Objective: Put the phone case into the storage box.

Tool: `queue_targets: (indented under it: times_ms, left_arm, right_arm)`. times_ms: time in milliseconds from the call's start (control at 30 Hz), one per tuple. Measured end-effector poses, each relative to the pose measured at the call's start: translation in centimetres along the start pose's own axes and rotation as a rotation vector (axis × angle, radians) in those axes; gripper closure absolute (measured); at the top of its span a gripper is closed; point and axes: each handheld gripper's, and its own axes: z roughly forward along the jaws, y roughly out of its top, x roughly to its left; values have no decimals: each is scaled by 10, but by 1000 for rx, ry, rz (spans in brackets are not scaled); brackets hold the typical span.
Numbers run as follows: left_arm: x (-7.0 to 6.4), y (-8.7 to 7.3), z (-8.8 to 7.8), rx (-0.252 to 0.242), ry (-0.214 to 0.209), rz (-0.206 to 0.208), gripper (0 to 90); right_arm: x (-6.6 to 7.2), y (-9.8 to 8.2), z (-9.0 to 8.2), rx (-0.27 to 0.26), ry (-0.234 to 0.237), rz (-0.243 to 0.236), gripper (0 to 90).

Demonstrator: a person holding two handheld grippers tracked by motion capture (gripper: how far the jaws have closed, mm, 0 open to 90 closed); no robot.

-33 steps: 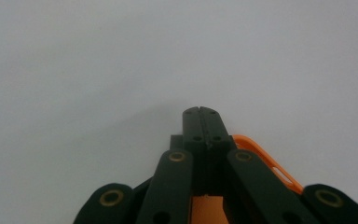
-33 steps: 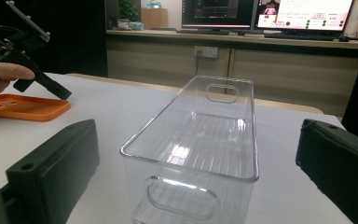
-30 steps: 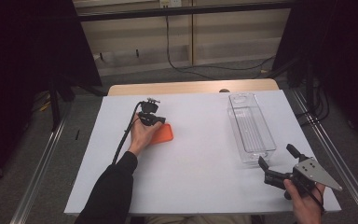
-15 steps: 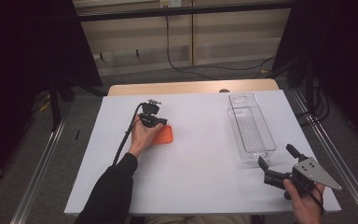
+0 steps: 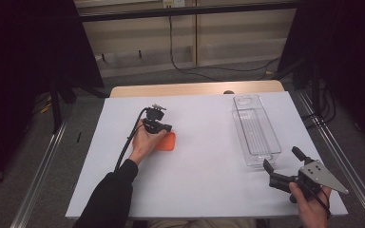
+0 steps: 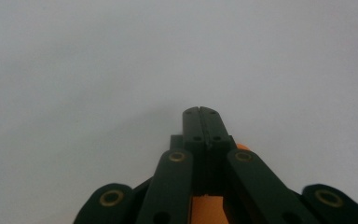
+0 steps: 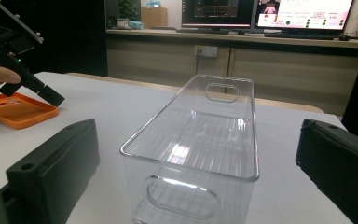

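Hardly moved since before: left claw [image 5: 164, 127] pressed together at orange case [image 5: 167, 141], left of bin [image 5: 255, 130]; right claw [image 5: 282, 162] spread, facing bin.

A: Hardware check. Left gripper [image 5: 164, 128]: all black, matte, blocky body with a small metal bracket on top.

B: Cable?

A: Thick black one trails off its rear, running back along the dark long sleeve [image 5: 109, 194]. In the left gripper view, the two flat fingers [image 6: 193, 122] have small screw holes near the tips; the linkage bars behind them carry brass-ringed pivots.

B: Right gripper [image 5: 281, 160]?

A: Same black build, plus the grey three-cornered plate [image 5: 324, 175] on top with dark screws near its corners. Its fingers [image 7: 56, 163] are chunky black blocks, a screw hole on the left one.
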Motion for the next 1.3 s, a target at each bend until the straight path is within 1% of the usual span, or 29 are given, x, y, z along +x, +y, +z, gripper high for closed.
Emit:
queue_targets:
  times_ms: [100,133,167,233,267,333,367,433,567,700,900,967,1000,1067,1200,1233,1300]
  left_arm:
    - [-2,-1,-1,3,-3,13,900]
    - [-3,-2,-1,1,-1,12,900]
    - [-4,-3,-2,1,-10,12,900]
    - [-6,-5,-2,-5,-7,8,900]
    - [-6,-6,-3,-4,-7,15,900]
    - [-7,-7,-4,-3,-18,16,900]
    - [-8,-8,-4,-8,-13,14,900]
    - [-9,-9,-6,0,-17,23,900]
    - [-13,-12,-6,-2,-20,28,900]
    - [-14,-15,-8,-2,-35,5,900]
    - [-18,-20,-11,0,-48,18,900]
    - [-19,-22,-12,-3,-50,13,900]
    - [-19,-23,-13,1,-54,17,900]
    - [-18,-24,-14,5,-71,18,900]
    - [-19,-26,-14,-5,-82,3,900]
    - [-19,-26,-15,0,-81,10,900]
    - [-20,-27,-15,1,-85,8,900]
  right_arm:
    - [0,0,0,0,1,1,0]
    - [0,0,0,0,1,1,0]
    - [0,0,0,-1,1,1,0]
    - [0,0,0,0,-1,4,0]
    - [0,0,0,0,-1,4,0]
    - [0,0,0,-1,-1,3,0]
    - [0,0,0,-1,-1,2,0]
    - [0,0,0,-1,-1,2,0]
    - [0,0,0,-1,-1,0,0]
    - [0,0,0,0,-1,0,0]
    - [0,0,0,1,-1,0,0]
    - [1,0,0,0,-1,0,0]
    - [1,0,0,-1,-1,1,0]
    - [1,0,0,0,0,0,0]
    - [1,0,0,1,1,0,0]
    - [1,0,0,1,2,0,0]
    - [0,0,0,0,0,0,0]
